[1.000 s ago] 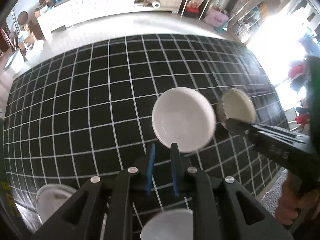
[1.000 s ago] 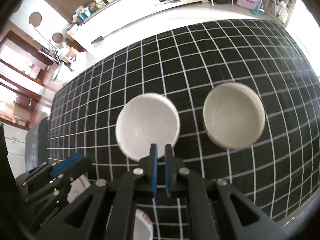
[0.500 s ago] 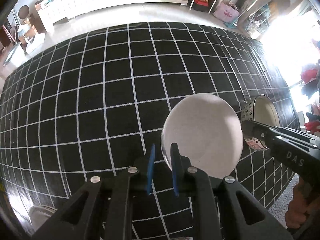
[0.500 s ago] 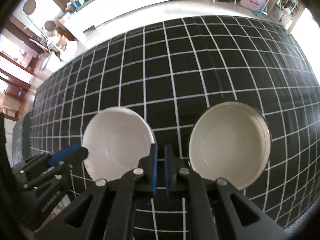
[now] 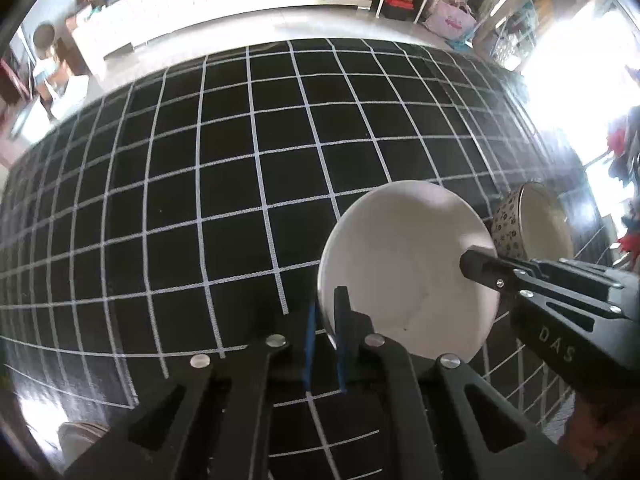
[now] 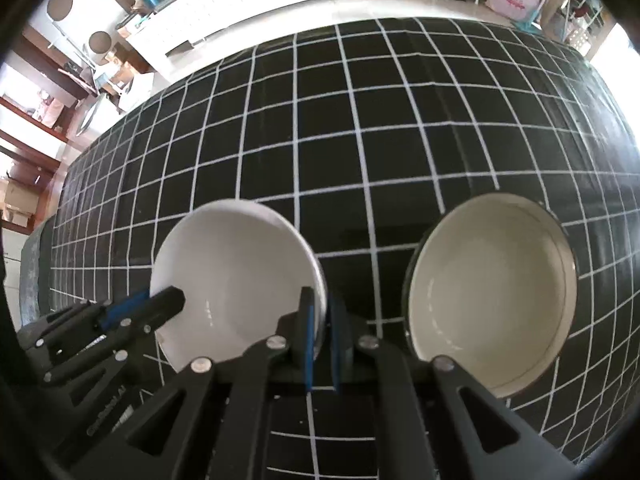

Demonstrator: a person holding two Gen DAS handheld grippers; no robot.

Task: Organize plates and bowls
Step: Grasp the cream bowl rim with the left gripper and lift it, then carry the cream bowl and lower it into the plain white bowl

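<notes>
We hold the white bowl from both sides. In the left wrist view, the left gripper sits at the bowl's near-left rim, with one blue-padded finger on either side of the bowl wall; its jaws stand narrowly apart with the rim between them, gripping the bowl. The right gripper enters this view from the right, and its black fingertip lies over the bowl's right rim.

In the right wrist view, the right gripper straddles the white bowl's right rim. One blue pad is inside the bowl and the other is outside, with the jaws closed on the wall. The left gripper reaches in from the left, with its fingertip inside the bowl at the left rim.

The white bowl is over the black tablecloth with its white grid, near the front edge. We cannot tell whether the bowl touches the cloth or is lifted.

A second bowl, the patterned bowl, stands on the cloth just to the right of the white bowl. Its inside is cream, and a dotted pattern shows on the patterned bowl's outer wall in the left wrist view. The two bowls are close together but apart.

Another pale dish is partly visible at the near-left corner of the left wrist view.
</notes>
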